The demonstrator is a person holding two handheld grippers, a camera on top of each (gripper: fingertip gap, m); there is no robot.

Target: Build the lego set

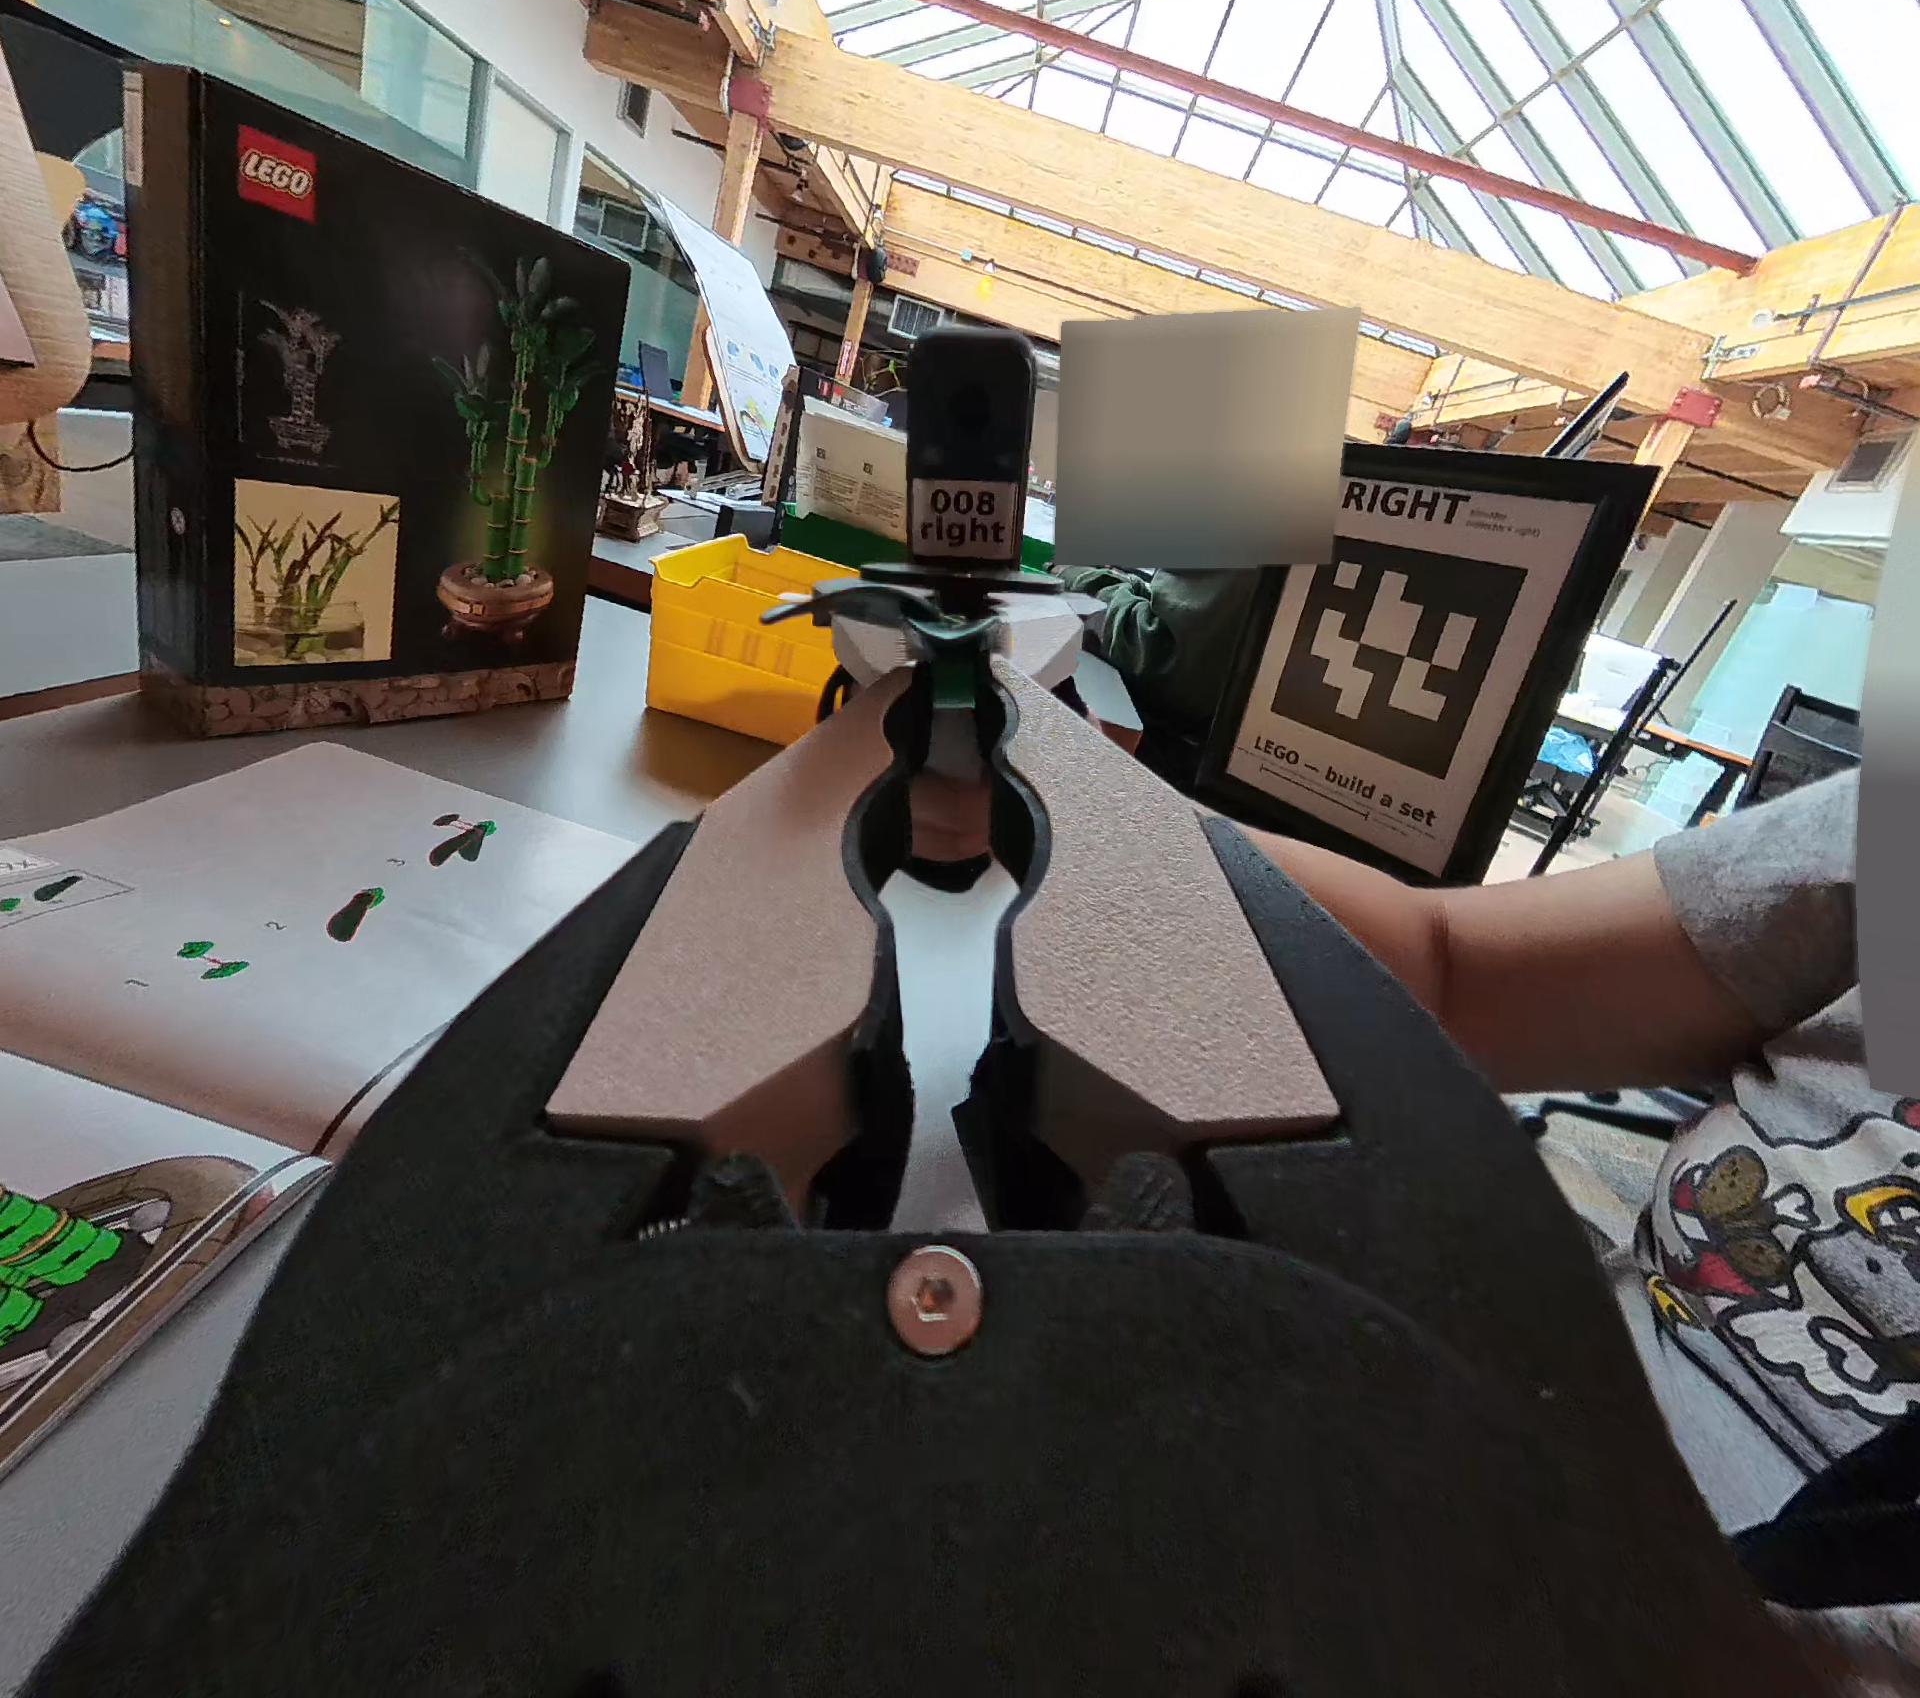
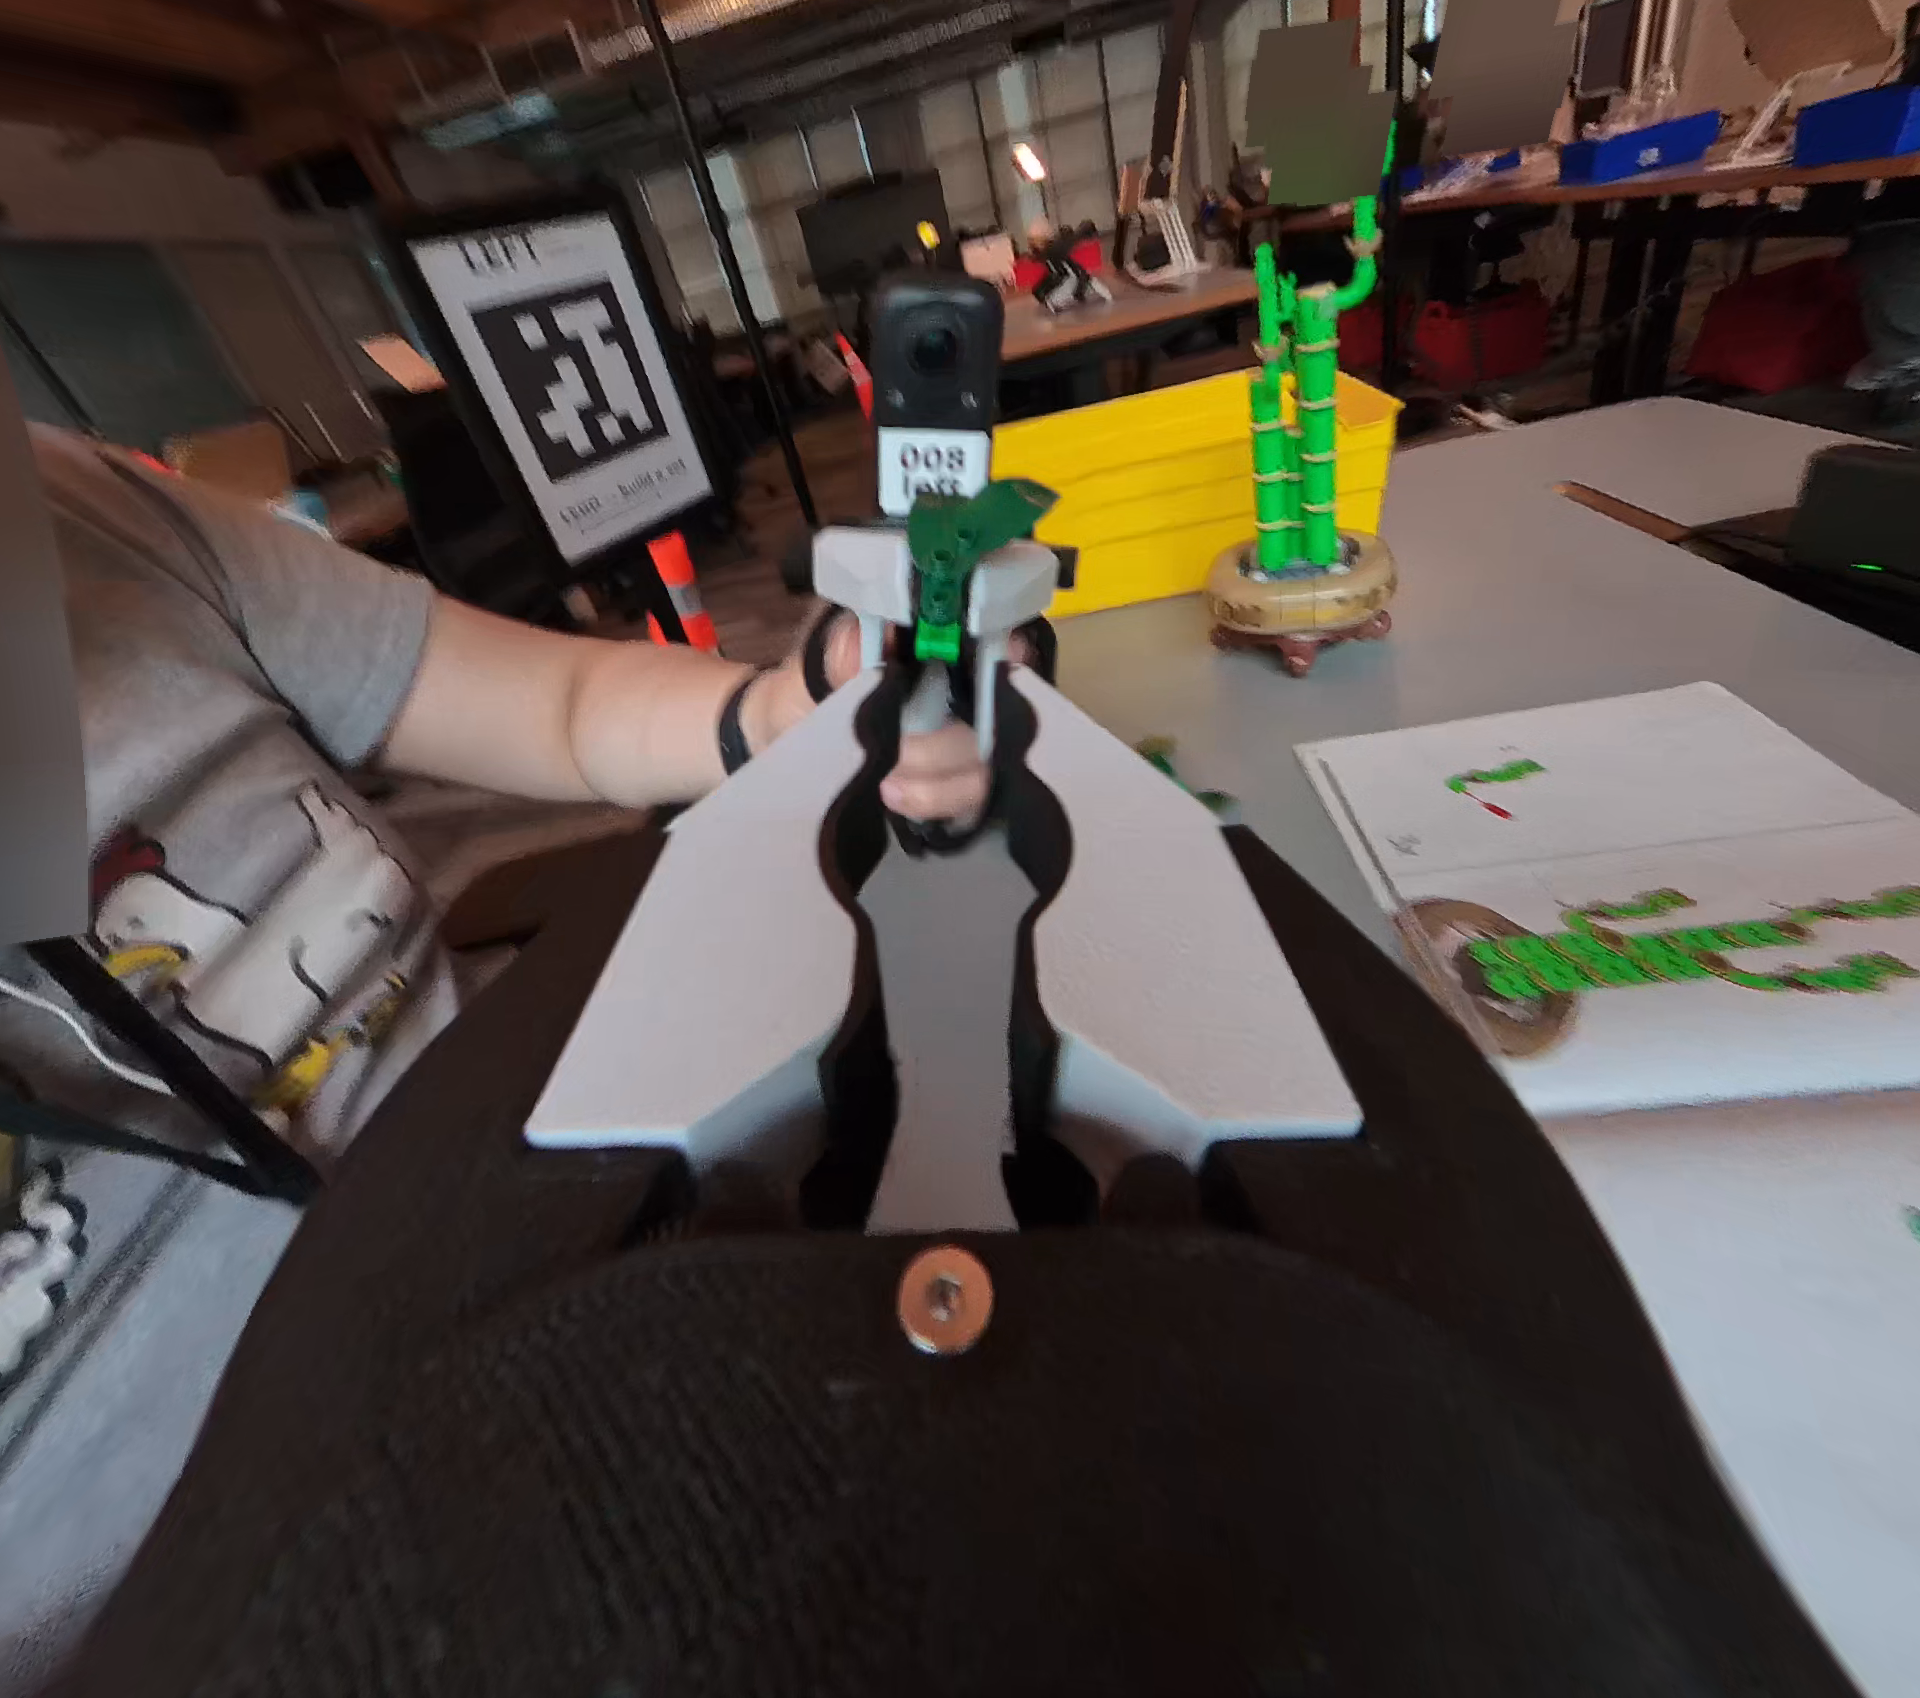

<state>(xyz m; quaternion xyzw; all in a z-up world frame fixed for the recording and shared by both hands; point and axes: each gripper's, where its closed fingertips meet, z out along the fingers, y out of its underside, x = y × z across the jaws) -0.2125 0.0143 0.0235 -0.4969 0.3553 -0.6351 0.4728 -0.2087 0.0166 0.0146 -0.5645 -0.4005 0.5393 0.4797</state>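
Observation:
A small green leaf assembly (image 1: pixel 951 684) is held in the air between my two grippers, which face each other tip to tip. My left gripper (image 1: pixel 951 692) is shut on one end of it. My right gripper (image 2: pixel 937 674) is shut on its bright green end (image 2: pixel 938 638), and dark green leaves (image 2: pixel 982 510) stick up above. The opposite gripper's white fingers (image 2: pixel 847 573) flank the piece. The part-built bamboo model (image 2: pixel 1299 443) stands upright in its tan pot on the table, to the right and apart from both grippers.
A yellow bin (image 2: pixel 1132 485) stands behind the model, also in the left wrist view (image 1: pixel 717 651). The open instruction booklet (image 2: pixel 1662 817) lies on the table. The set's box (image 1: pixel 364 401) stands at the left. Framed marker signs (image 1: pixel 1403 661) (image 2: pixel 561 381) stand nearby. Loose green pieces (image 2: pixel 1164 755) lie by the booklet. My two grippers' fingertips are within a few centimetres of each other.

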